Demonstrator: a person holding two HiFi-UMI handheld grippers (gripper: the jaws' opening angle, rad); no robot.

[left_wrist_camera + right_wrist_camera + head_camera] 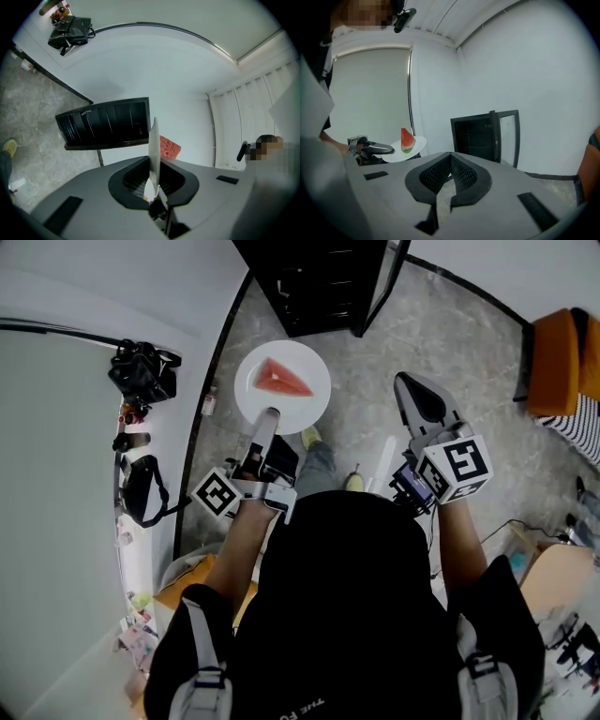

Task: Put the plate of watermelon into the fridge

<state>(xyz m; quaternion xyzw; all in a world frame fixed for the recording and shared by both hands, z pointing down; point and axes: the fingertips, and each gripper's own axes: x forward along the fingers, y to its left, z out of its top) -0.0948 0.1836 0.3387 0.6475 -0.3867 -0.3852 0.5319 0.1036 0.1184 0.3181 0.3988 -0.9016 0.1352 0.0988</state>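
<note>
A white plate carrying a red watermelon wedge hangs over the grey floor in front of a black fridge, whose glass door stands open. My left gripper is shut on the plate's near rim. In the left gripper view the plate is edge-on between the jaws, with the watermelon to its right and the fridge beyond. My right gripper is shut and empty, off to the plate's right. The right gripper view shows its jaws together, the plate, the wedge and the open fridge.
A black bag lies on the white counter at the left. A small bottle stands on the floor by the counter's base. An orange chair is at the far right. The person's shoes are just below the plate.
</note>
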